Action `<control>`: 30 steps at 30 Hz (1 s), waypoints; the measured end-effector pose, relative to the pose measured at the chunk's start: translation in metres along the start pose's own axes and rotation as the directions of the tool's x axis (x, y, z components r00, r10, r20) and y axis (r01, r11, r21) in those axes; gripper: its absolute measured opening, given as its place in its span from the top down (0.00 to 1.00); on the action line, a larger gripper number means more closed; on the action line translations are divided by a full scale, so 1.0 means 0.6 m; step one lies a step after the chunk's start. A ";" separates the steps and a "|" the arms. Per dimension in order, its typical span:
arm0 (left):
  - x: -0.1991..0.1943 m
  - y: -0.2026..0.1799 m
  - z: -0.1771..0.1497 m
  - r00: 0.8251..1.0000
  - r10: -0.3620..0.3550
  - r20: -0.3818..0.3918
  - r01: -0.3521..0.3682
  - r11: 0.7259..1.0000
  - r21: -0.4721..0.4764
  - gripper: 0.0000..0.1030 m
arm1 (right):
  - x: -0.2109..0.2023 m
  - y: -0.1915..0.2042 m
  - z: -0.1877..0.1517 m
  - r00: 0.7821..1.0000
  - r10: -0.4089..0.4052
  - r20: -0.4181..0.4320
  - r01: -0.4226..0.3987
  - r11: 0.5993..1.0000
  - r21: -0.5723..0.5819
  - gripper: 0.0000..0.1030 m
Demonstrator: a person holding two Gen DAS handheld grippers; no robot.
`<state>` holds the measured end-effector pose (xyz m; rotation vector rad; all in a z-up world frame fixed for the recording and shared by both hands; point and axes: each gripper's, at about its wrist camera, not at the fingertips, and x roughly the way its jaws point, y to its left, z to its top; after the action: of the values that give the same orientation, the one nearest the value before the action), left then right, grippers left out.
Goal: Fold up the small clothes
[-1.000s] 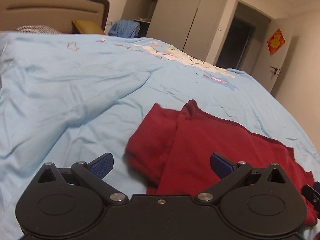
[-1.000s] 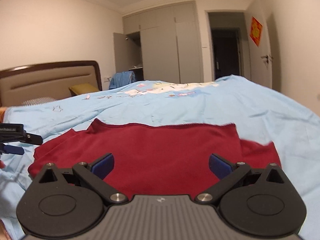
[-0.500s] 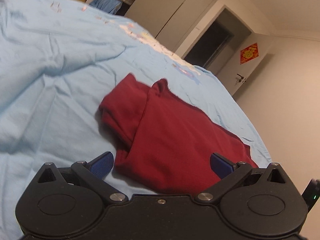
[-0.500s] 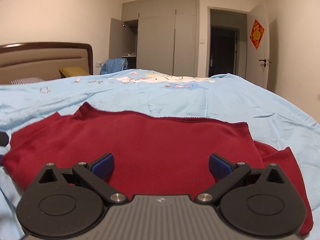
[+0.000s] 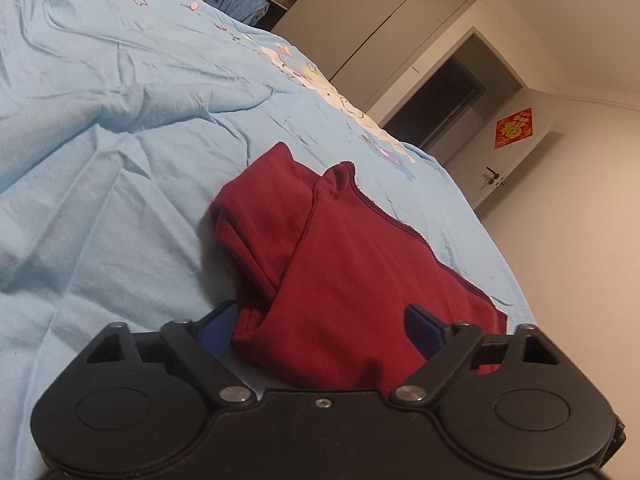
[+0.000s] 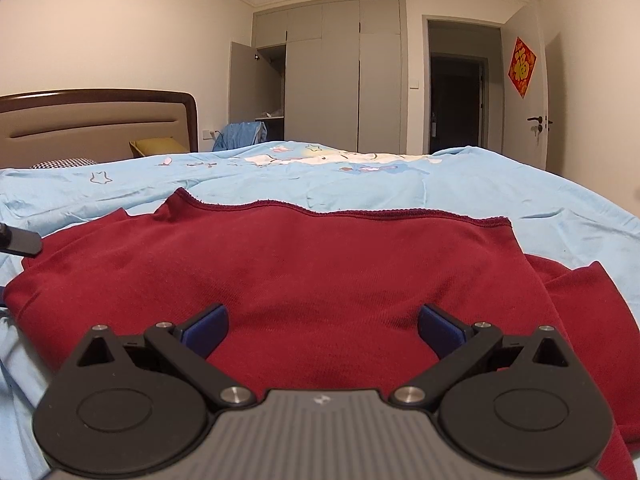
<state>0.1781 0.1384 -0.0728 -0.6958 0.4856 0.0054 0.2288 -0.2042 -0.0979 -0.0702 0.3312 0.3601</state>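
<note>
A dark red garment point(image 5: 340, 276) lies partly folded on the light blue bedsheet point(image 5: 100, 160), with a sleeve tucked at its left side. My left gripper point(image 5: 320, 330) is open and low over the garment's near left edge, its blue pads on either side of the cloth. In the right wrist view the same red garment point(image 6: 304, 264) spreads wide, hem toward the far side. My right gripper point(image 6: 322, 328) is open just above the cloth's near part. A black piece of the left gripper point(image 6: 18, 240) shows at the left edge.
The bedsheet point(image 6: 520, 200) extends all around the garment, wrinkled at the left. A headboard point(image 6: 100, 120), yellow pillow point(image 6: 160, 146) and blue cloth point(image 6: 242, 134) lie at the far left. Wardrobe point(image 6: 340, 80), dark doorway point(image 6: 456, 104) and door with red decoration point(image 6: 522, 66) stand beyond.
Both grippers have come closer and lower to the garment. The left wrist view has tilted and its fingers now straddle the garment's near edge. Both stay open.
</note>
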 end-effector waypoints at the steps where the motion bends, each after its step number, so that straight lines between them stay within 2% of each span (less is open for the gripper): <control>1: 0.003 0.001 0.001 1.000 0.005 0.003 -0.005 1.000 -0.003 0.20 | 0.000 0.000 0.000 1.000 0.001 0.002 -0.001 1.000 0.001 0.00; 3: 0.009 0.005 0.005 1.000 0.013 0.008 -0.013 1.000 -0.017 0.24 | 0.000 0.000 -0.001 1.000 0.002 0.006 -0.002 1.000 0.003 0.00; 8: 0.026 0.009 0.016 1.000 0.020 0.018 -0.020 0.999 -0.039 0.26 | -0.001 -0.002 -0.003 1.000 0.006 0.014 -0.006 1.000 0.009 0.00; 10: 0.033 0.006 0.020 0.999 0.040 0.019 -0.040 0.999 -0.025 0.35 | -0.001 -0.003 -0.004 1.000 0.008 0.016 -0.008 1.000 0.011 0.00; 12: 0.041 0.006 0.023 0.998 0.067 0.015 -0.067 0.998 -0.020 0.54 | -0.001 -0.004 -0.006 1.000 0.009 0.018 -0.009 1.000 0.013 0.00; 13: 0.044 0.009 0.025 0.997 0.074 0.016 -0.074 0.997 -0.028 0.58 | -0.001 -0.004 -0.006 1.000 0.009 0.019 -0.009 1.000 0.013 0.00; 16: 0.048 0.019 0.029 0.998 0.059 0.019 -0.058 0.996 -0.065 0.60 | -0.001 -0.003 -0.007 1.000 0.007 0.022 -0.008 1.000 0.012 0.00; 22: 0.052 0.014 0.029 0.997 0.070 0.032 -0.068 0.996 -0.048 0.61 | -0.002 -0.002 -0.008 1.000 0.003 0.027 -0.004 1.000 0.010 0.00; 27: 0.050 0.004 0.029 0.996 0.080 0.033 -0.080 0.997 -0.020 0.75 | -0.005 -0.001 -0.011 0.999 -0.001 0.033 0.001 1.000 0.009 0.00; 30: 0.048 -0.010 0.029 0.994 0.100 0.035 -0.100 0.995 0.017 0.79 | -0.006 0.000 -0.010 0.999 0.000 0.032 0.000 1.000 0.013 0.00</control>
<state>0.2123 0.1401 -0.0698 -0.6516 0.4871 0.1063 0.2241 -0.2063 -0.1026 -0.0514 0.3020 0.3586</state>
